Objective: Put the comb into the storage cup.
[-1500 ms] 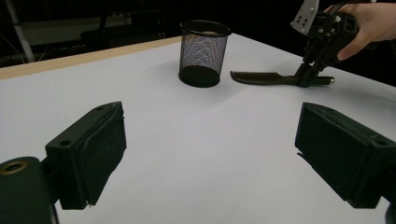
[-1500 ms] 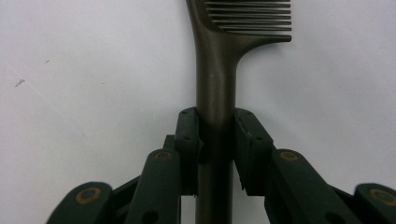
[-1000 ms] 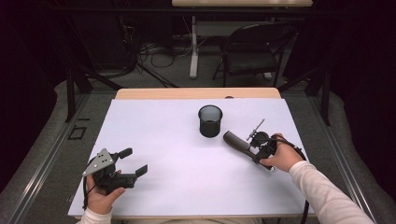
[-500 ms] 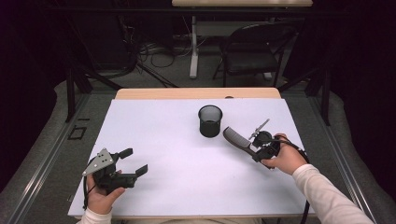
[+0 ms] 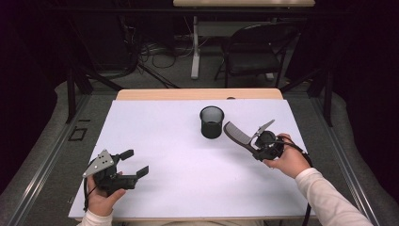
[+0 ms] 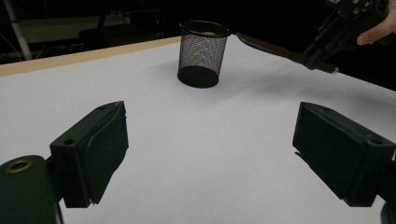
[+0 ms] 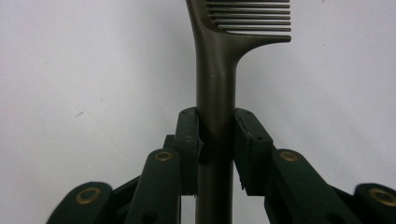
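Right gripper [image 5: 260, 142] clenched on the comb [image 7: 215, 70], jaws pinching its handle just below where the teeth start. Comb is held up off the white table [image 5: 179, 188], right of centre, its far end pointing at the rim of the mesh cup [image 5: 211, 121], close to it but not over the opening yet as far as I can tell. From the left gripper view the comb [image 6: 271, 48] tip sits just beside the cup [image 6: 201, 53] top edge.

Left gripper [image 5: 126, 165] released, jaws wide apart, nothing between them, resting low at the near left of the table, well apart from the cup.

Handling guess: comb looks like hard plastic, light, stiff, smooth handle so could slip or swivel in the pads if grip loosens. Handle is the right spot to hold, teeth are thin and could bend. Cup is light wire mesh, likely to tip if the comb knocks the rim
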